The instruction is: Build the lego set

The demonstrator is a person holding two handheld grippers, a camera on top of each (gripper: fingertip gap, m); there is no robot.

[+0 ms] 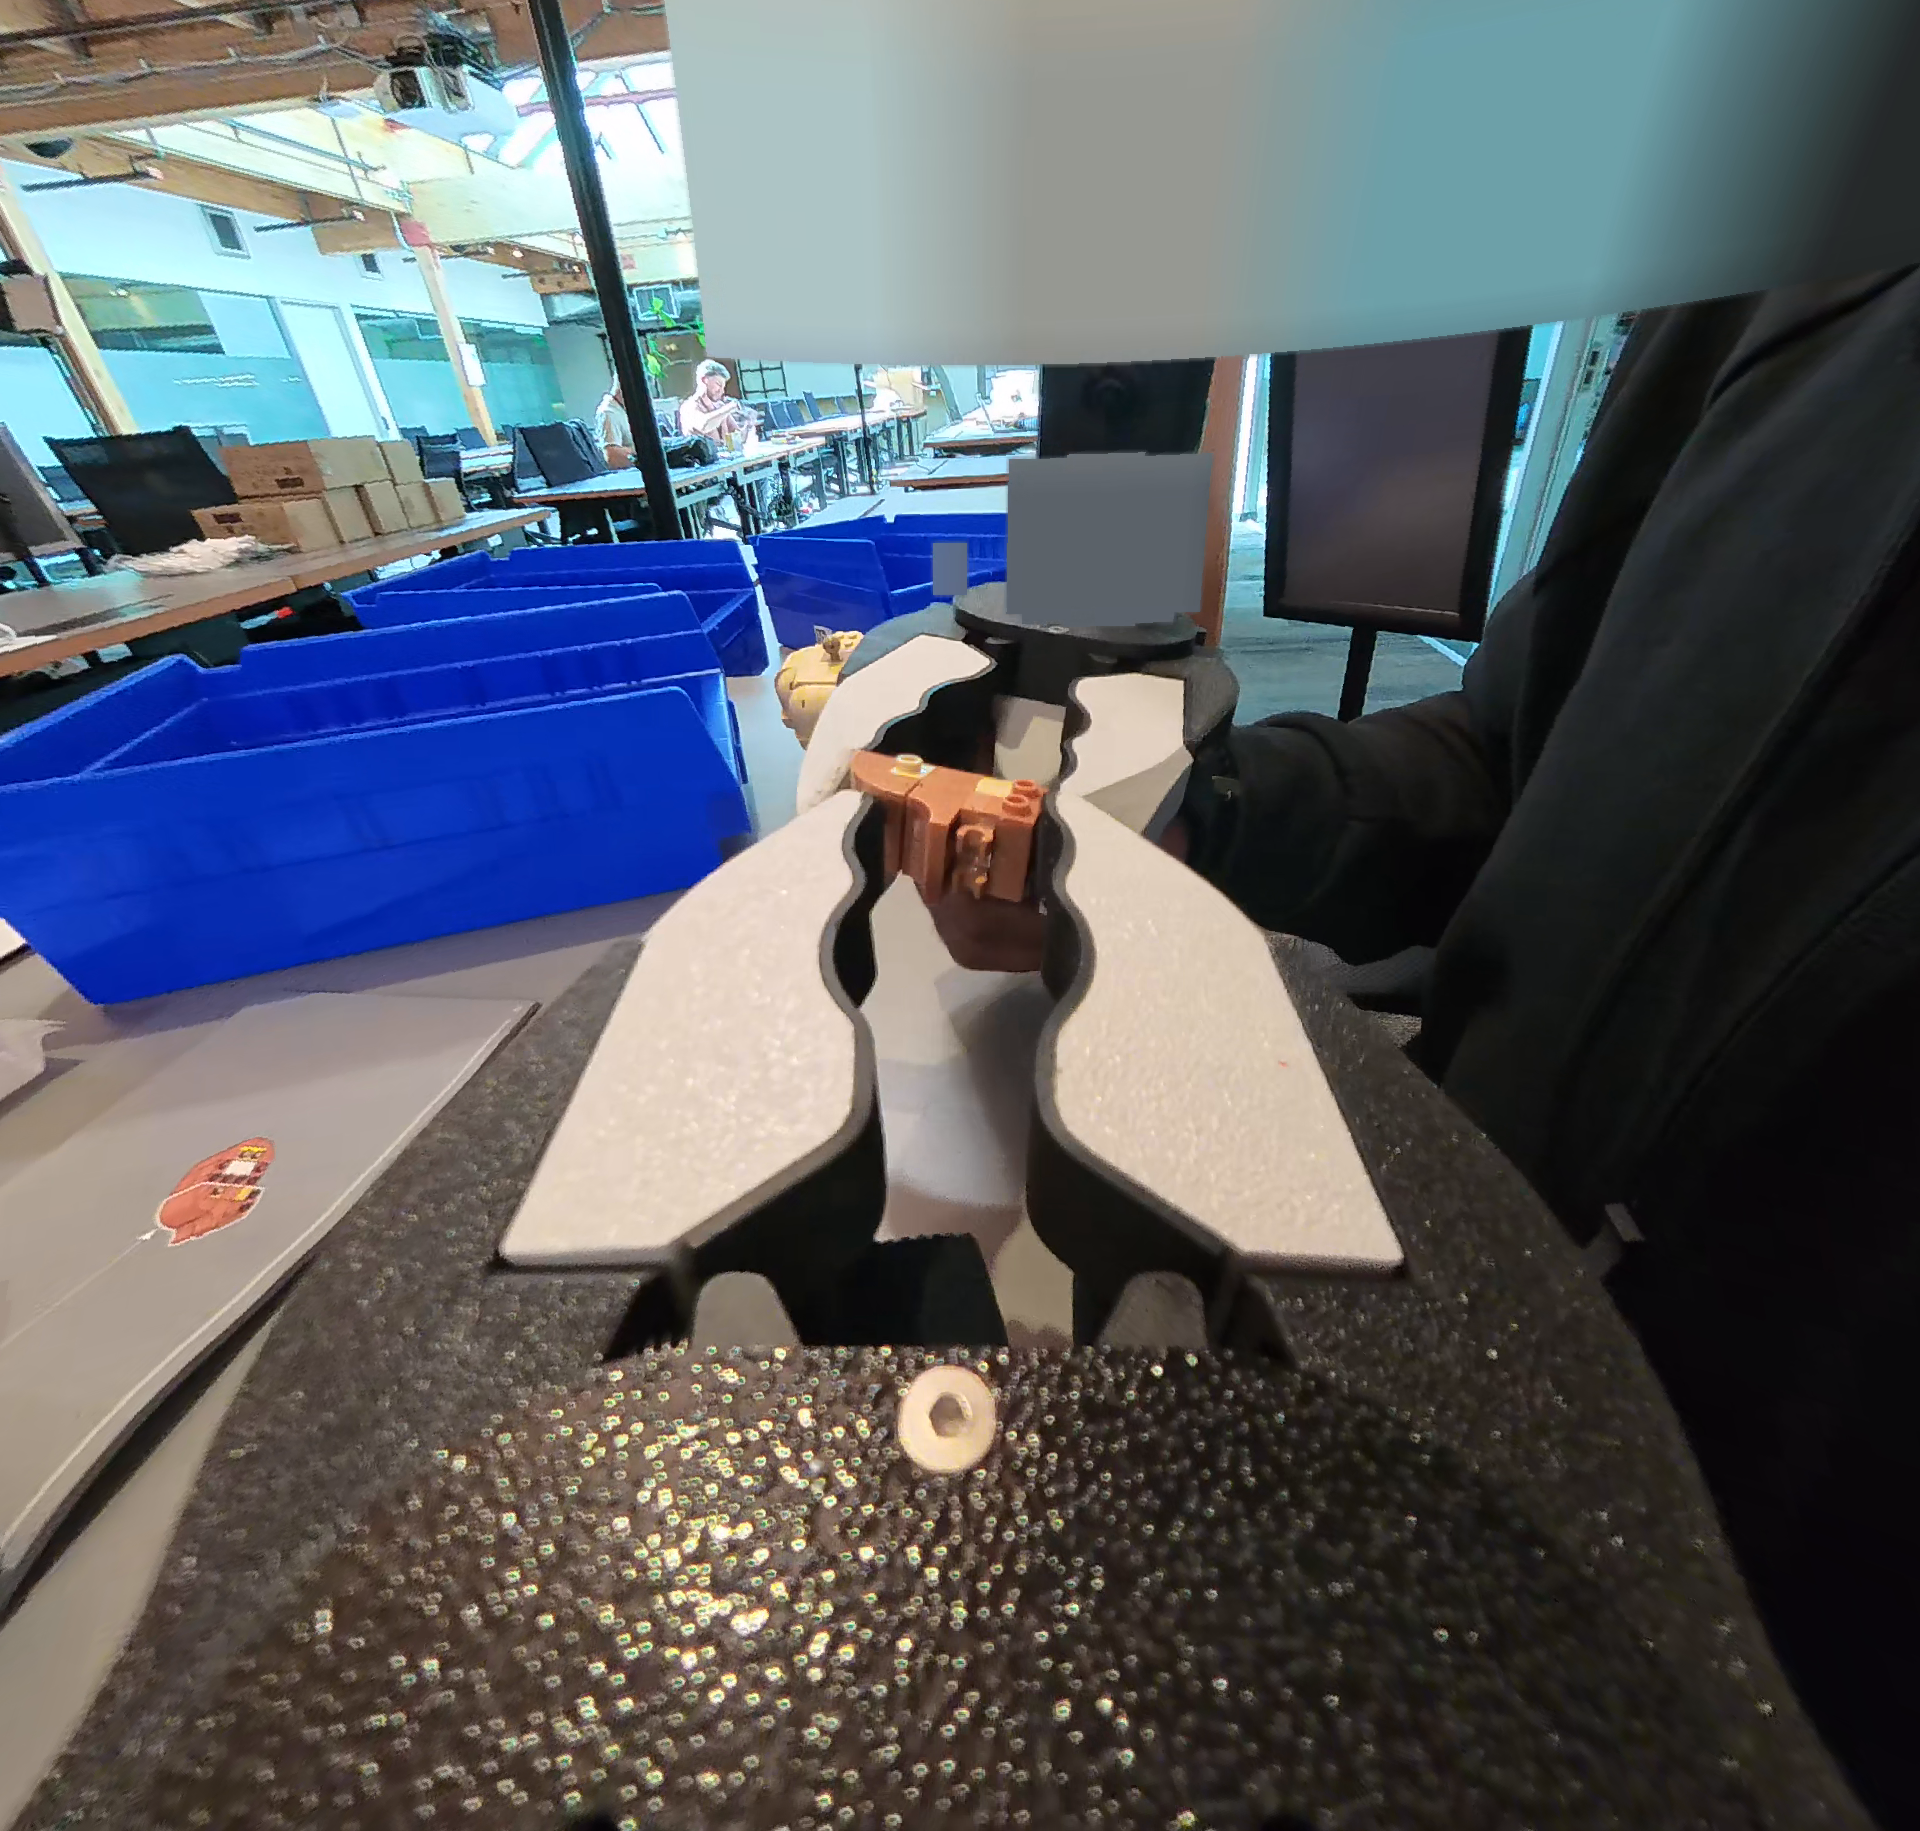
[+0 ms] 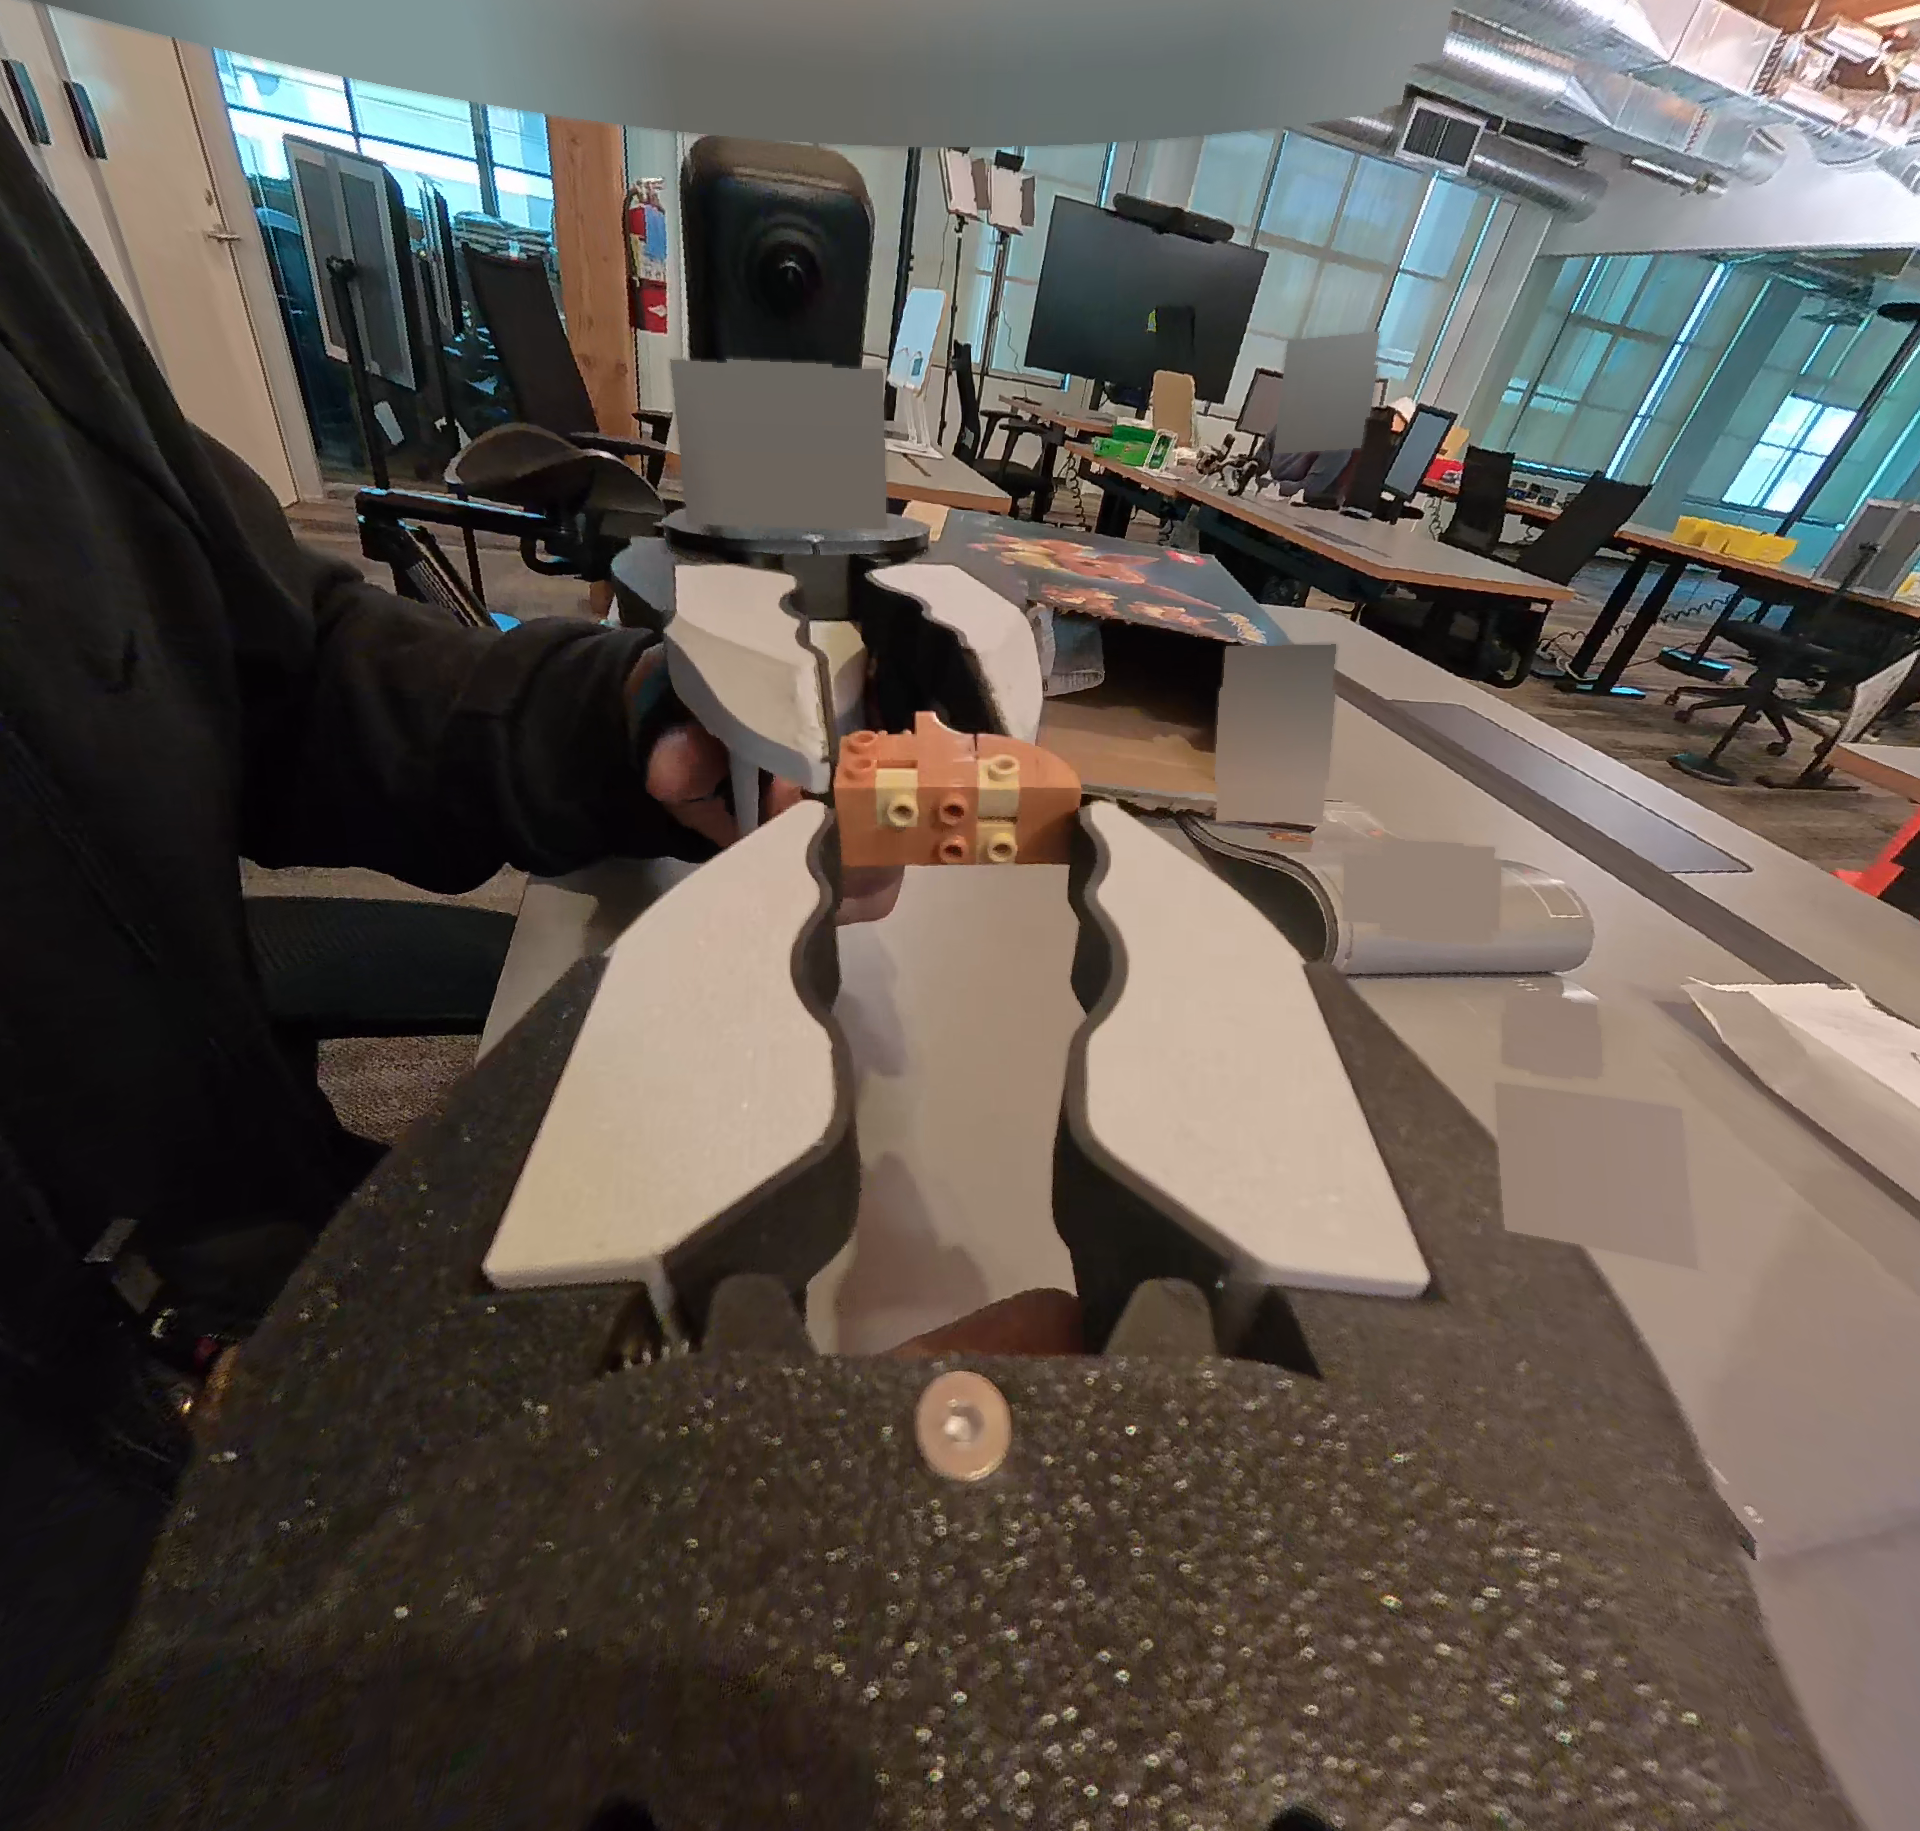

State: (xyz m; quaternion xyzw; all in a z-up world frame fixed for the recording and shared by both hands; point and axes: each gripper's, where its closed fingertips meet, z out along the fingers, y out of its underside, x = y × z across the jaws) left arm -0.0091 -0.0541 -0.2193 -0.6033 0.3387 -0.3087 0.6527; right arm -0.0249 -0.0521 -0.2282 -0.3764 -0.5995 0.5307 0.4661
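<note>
While both tools were raised above the grey table, a brown brick assembly with tan studded pieces was held between them in the air. The right tool was clamped across the width of the assembly, with a pad pressed against each side at the fingertips. In the left wrist view, the left tool was seen closed on the same assembly from the opposite side, at a narrower spacing, the right-hand pad being pressed on it; contact at the left-hand pad could not be confirmed. The two tools were pointed at each other, fingertips nearly meeting. A dark sleeve was visible behind the right tool. Blue bins were ranged on the table at the far left, with a small tan brick model near them. An opened printed carton and a curled booklet lay at the far right.
</note>
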